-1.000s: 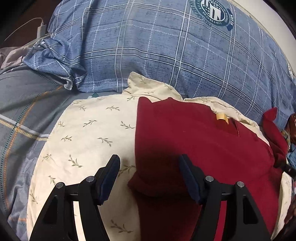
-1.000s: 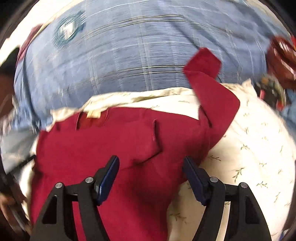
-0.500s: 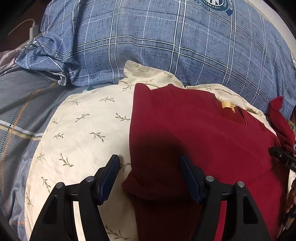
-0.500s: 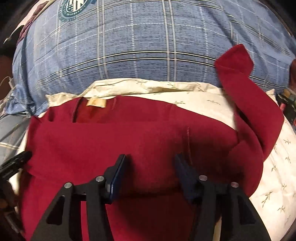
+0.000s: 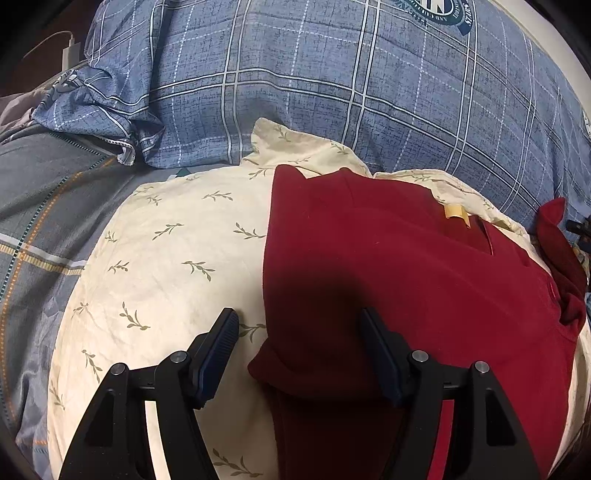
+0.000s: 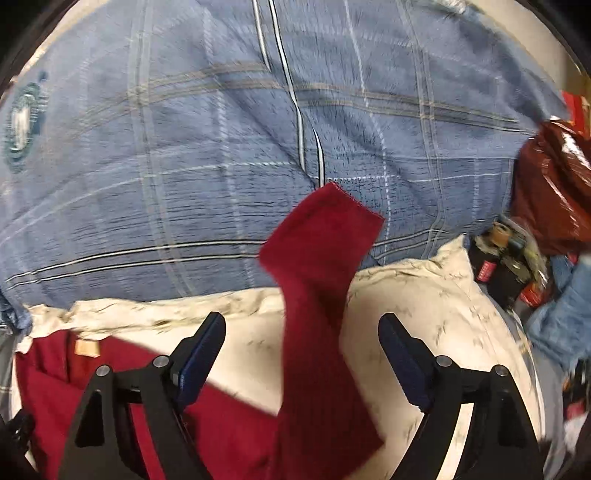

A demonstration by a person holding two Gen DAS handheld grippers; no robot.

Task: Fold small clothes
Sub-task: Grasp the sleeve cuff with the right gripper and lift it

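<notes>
- The dark red fleece garment lies spread on a cream pillow printed with small green sprigs, covering the pillow's right part as the left wrist view shows it; its left edge runs down the middle of the pillow
- A small tan neck label sits at the garment's far edge, near the pillow's far border
- The left hand-held gripper is released, its jaws spread wide: one finger is over bare pillow just beside the garment's left edge, the other over the red fleece; that edge lies between them, and nothing is gripped
- In the blurred right wrist view, one long sleeve of the same garment stretches away across the pillow, its hemmed cuff reaching past the pillow's far border onto a blue checked quilt with pale lines
- The right hand-held gripper is likewise released, jaws wide apart, with the sleeve running up between them; whether either finger touches the cloth I cannot tell
- The quilt rises behind the pillow and bears a round dark crest near the upper edge
- A grey checked sheet with orange stitching lies to the left of the pillow
- A shiny dark red bag and blurred clutter sit beyond the pillow's right corner
</notes>
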